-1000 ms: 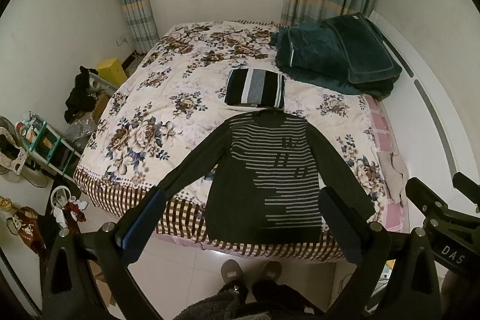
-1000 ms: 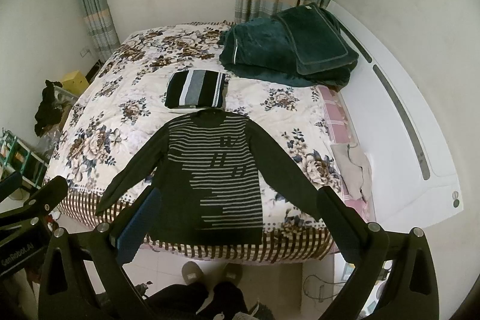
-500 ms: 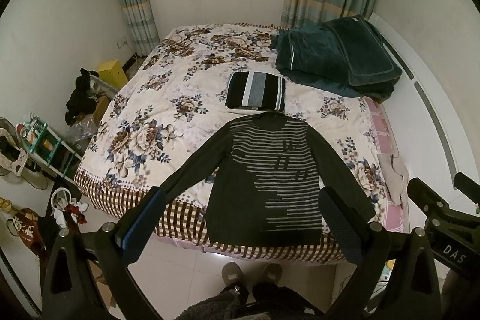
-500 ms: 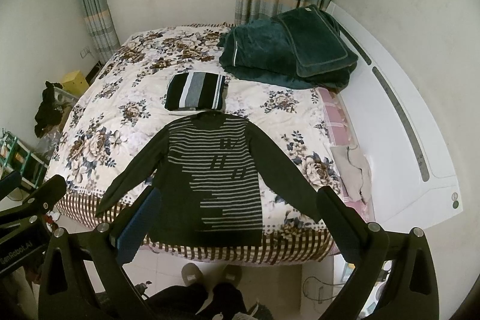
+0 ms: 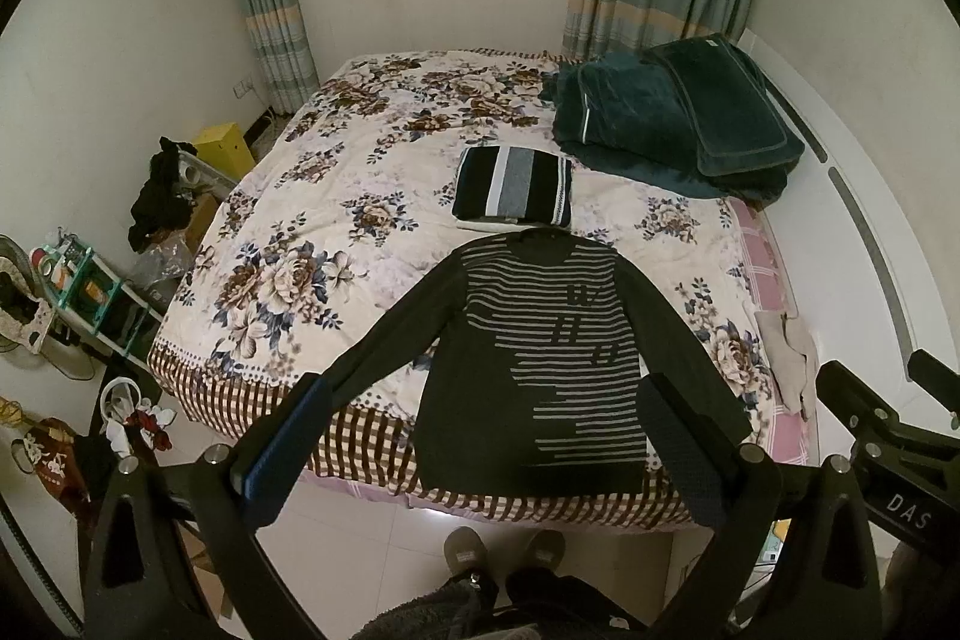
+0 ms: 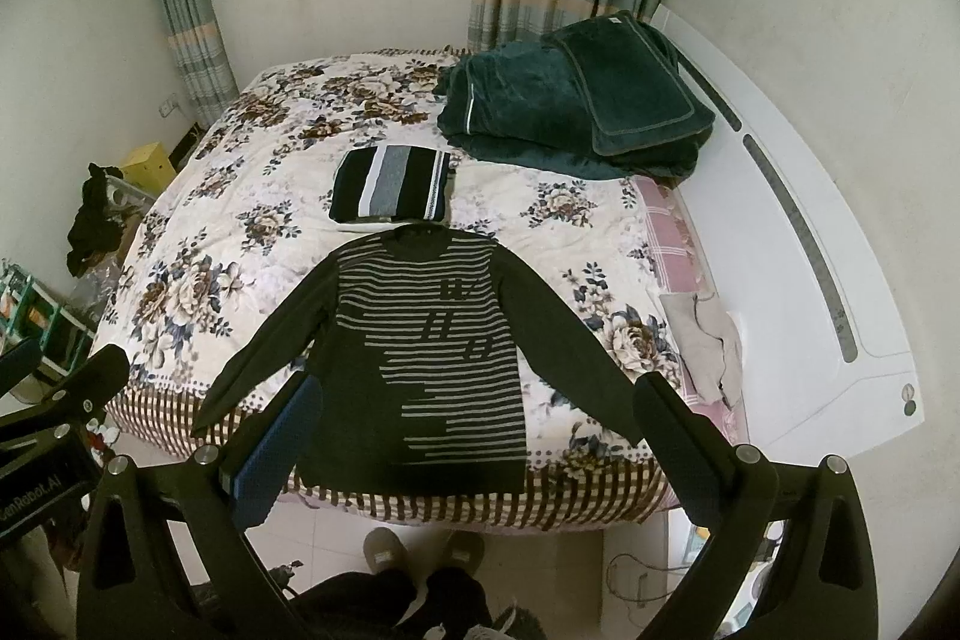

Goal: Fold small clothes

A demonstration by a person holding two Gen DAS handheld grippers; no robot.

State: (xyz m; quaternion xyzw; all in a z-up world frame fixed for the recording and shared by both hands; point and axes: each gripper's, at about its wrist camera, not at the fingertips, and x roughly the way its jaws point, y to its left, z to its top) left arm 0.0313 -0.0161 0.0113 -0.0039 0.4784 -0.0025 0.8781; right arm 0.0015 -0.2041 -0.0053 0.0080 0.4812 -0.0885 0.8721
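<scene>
A dark long-sleeved sweater (image 5: 540, 358) (image 6: 420, 340) with grey stripes lies flat on the floral bed, both sleeves spread outward, its hem at the bed's near edge. Behind its collar sits a folded black, grey and white striped garment (image 5: 513, 184) (image 6: 390, 184). My left gripper (image 5: 480, 436) is held high above the near bed edge, open and empty. My right gripper (image 6: 474, 436) hovers likewise, open and empty. Each gripper's body shows at the edge of the other's view.
Folded dark green blankets (image 5: 672, 124) pile at the bed's far right by the white headboard (image 6: 810, 280). A beige cloth (image 6: 702, 340) lies at the right edge. Clutter and a shelf (image 5: 78, 280) crowd the floor on the left. The person's slippers (image 5: 504, 550) stand at the bed's foot.
Both views have drifted slightly: the bed and sweater sit a little lower in frame. Nothing was grasped, and the clothes have not moved.
</scene>
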